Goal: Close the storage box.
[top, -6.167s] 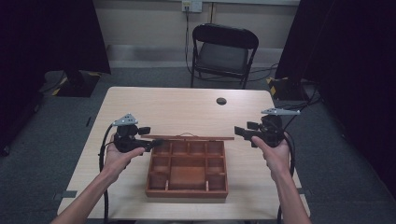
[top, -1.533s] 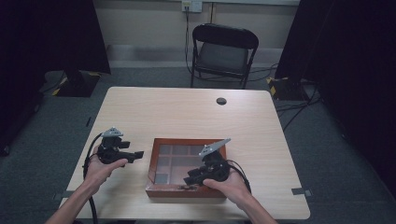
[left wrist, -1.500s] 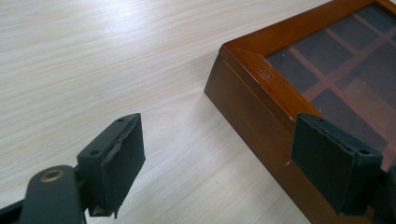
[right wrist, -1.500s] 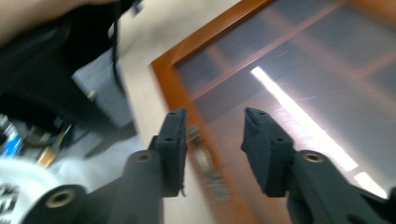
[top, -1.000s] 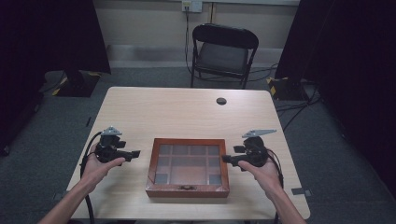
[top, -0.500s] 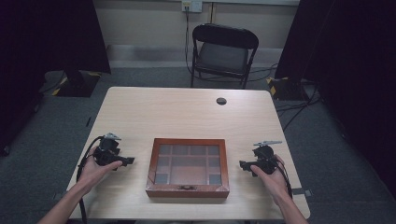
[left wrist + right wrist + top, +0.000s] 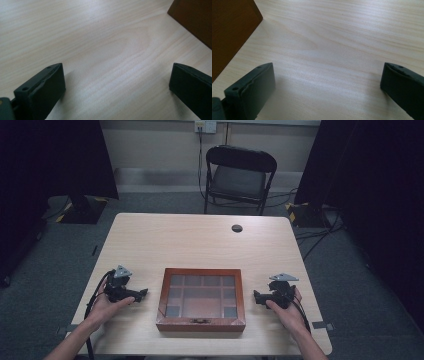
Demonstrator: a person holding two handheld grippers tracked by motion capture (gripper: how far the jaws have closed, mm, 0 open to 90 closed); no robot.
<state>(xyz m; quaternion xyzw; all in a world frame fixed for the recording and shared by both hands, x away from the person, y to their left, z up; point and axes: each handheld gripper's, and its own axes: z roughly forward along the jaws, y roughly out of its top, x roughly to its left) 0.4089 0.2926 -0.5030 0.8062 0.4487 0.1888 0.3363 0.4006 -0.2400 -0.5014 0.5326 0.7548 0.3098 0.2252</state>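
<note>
Box: your wooden box (image 7: pixel 201 299) sits shut, glass lid down, at the middle of the table's (image 7: pixel 200 240) near edge, clasp toward you.
Left gripper: your left gripper (image 7: pixel 142 293) lies low over the table near its left edge, pointing at the box's left side but well clear of it. Its jaws have just been opening and stand wide, nothing between them but bare wood.
Right gripper: your right gripper (image 7: pixel 256 296) rests near the right edge, just beside the box's right side without touching. Its jaws have just been opening too and gape wide, holding nothing.
Beyond: a chair (image 7: pixel 239 176) stands past the far edge.
</note>
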